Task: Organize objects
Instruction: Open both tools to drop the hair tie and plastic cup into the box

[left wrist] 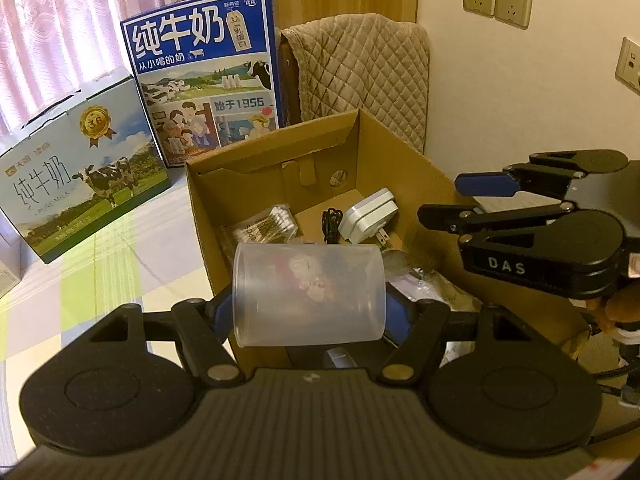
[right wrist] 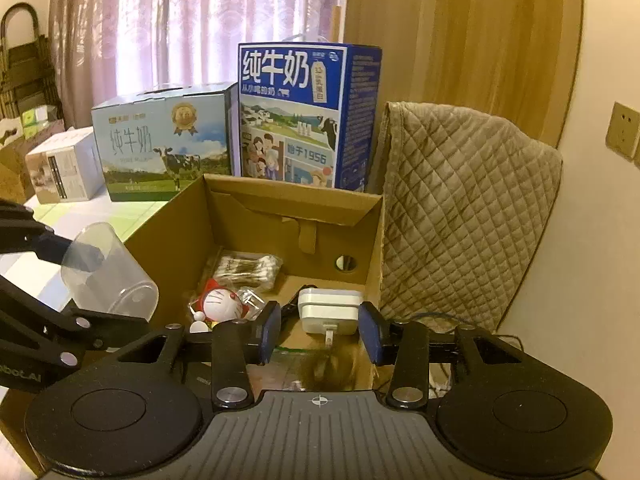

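Left wrist view first: my left gripper (left wrist: 310, 304) has its jaws clamped on a clear plastic cup (left wrist: 309, 294), held sideways right over the near edge of the open cardboard box (left wrist: 404, 168). Through the cup's wall I can make out something red and white, blurry. Down in the box there's a bag of cotton swabs (left wrist: 267, 222), a black cable (left wrist: 330, 224) and a white charger (left wrist: 370, 216) with its prongs facing me. My right gripper (left wrist: 456, 200) pokes in from the right side above the box's right wall, jaws apart, nothing in them. Behind the box stand a blue milk carton (left wrist: 204, 76) and a green-and-white milk carton (left wrist: 80, 172) on the counter (left wrist: 132, 264), plus a quilted cover (left wrist: 360, 76) draped over a chair.

Right wrist view: my right jaws are spread wide and empty, hovering over the near right part of the box, with the white charger sitting between the blue pads (right wrist: 270, 330) from this angle but lower down, on the box floor. A little Doraemon figure (right wrist: 220, 304) in a wrapper lies left of the charger, swabs behind it. The cup shows up at left, tilted, pinched by my left gripper just beside the box's left wall.
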`<action>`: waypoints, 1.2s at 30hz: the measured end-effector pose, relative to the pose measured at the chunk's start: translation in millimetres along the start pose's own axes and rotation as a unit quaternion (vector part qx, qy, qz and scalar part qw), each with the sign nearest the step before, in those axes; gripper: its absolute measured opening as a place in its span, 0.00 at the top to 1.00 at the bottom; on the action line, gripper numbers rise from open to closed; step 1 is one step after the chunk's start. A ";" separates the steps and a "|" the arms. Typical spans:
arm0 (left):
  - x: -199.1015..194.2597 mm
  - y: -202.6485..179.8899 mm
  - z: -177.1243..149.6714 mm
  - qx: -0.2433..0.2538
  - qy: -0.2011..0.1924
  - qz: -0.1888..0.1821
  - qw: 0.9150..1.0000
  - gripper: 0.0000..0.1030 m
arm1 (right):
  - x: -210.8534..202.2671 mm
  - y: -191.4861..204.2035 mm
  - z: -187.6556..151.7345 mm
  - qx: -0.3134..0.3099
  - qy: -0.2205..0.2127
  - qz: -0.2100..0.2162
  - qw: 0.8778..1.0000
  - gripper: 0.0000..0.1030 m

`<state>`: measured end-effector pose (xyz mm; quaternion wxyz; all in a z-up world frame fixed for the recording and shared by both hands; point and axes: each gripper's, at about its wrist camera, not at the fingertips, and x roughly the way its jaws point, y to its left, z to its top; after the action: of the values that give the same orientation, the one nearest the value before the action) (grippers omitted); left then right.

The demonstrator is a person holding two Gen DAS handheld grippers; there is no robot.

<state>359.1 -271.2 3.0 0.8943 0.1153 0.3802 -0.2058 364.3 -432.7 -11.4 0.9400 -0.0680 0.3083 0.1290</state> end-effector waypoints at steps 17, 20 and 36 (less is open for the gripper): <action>14.5 -12.2 3.7 0.014 0.010 -0.016 1.000 0.33 | -28.5 -10.3 -5.1 0.054 0.016 0.019 0.998 0.61; 18.7 -15.5 6.0 0.017 0.011 -0.020 1.000 0.33 | -34.2 -14.1 -1.5 0.061 0.006 0.015 0.998 0.61; 52.8 -21.4 30.9 0.020 0.009 -0.013 1.000 0.21 | -31.3 -27.7 3.6 0.076 -0.002 0.006 0.997 0.61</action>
<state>401.9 -316.2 -15.4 0.8854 0.1298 0.3859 -0.2241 350.0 -464.8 11.4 0.9423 0.0056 0.3159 0.1105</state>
